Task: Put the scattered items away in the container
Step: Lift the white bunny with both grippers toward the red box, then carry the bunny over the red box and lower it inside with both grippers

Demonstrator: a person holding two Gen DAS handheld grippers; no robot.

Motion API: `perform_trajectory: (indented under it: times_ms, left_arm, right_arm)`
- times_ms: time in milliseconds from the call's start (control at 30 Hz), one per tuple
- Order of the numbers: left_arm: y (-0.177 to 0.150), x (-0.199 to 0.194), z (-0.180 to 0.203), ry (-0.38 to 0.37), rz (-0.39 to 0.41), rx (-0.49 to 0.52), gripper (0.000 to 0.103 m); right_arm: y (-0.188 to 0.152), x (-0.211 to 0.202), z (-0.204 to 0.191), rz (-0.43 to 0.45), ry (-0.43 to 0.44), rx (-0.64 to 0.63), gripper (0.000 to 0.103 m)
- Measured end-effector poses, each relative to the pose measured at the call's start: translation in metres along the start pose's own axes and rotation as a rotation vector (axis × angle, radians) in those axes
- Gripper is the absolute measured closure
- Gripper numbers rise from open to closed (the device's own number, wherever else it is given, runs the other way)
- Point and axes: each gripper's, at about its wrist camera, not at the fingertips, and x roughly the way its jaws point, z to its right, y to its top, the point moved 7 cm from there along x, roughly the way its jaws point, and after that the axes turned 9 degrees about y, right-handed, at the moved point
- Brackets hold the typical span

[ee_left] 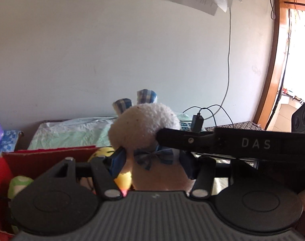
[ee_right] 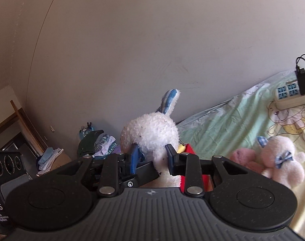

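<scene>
A white plush rabbit [ee_left: 144, 124] with blue checked ears and a blue bow is gripped by both grippers at once. My left gripper [ee_left: 152, 160] is shut on its neck, above the red box [ee_left: 42, 156]. My right gripper [ee_right: 152, 156] is shut on the same rabbit [ee_right: 152, 132] from the other side; its finger [ee_left: 192, 140] crosses the left wrist view. The red box holds a yellow plush [ee_left: 104, 152] and a green-and-white plush [ee_left: 18, 184]. A second white plush with a blue bow [ee_right: 281, 158] and a pink plush [ee_right: 244, 158] lie on the bed.
The bed has a pale green sheet [ee_right: 222, 124]. A power strip with a plugged charger [ee_right: 293, 94] lies at its far right. A pile of clothes and clutter [ee_right: 100, 144] sits by the wall on the left. A doorway [ee_left: 289, 60] is on the right.
</scene>
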Motion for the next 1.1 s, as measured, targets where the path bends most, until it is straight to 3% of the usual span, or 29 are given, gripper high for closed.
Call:
perform_trajectory:
  times_ms: [200,400,533,833,1100]
  left_arm:
    - [-0.014,-0.010,-0.066,0.033,-0.024,-0.022,0.047]
    - [-0.043,-0.002,-0.115,0.030,-0.121,-0.069,0.047]
    - [-0.062,0.014,-0.135,-0.018,-0.194,-0.123,0.047]
    - [-0.091,0.045,-0.143,-0.086,-0.329,-0.166,0.051]
    - [-0.095,0.053,-0.134,-0.124,-0.360,-0.163,0.048]
  right_arm:
    - [-0.023,0.053,-0.039,-0.053,0.003,-0.021,0.071]
    - [-0.055,0.099,-0.048,-0.134,-0.059,0.013,0.072]
    - [-0.069,0.115,-0.050,-0.184,-0.141,0.007,0.073]
    - [-0.093,0.125,-0.041,-0.264,-0.337,-0.058,0.083]
    - [-0.095,0.130,-0.034,-0.269,-0.347,-0.059,0.082]
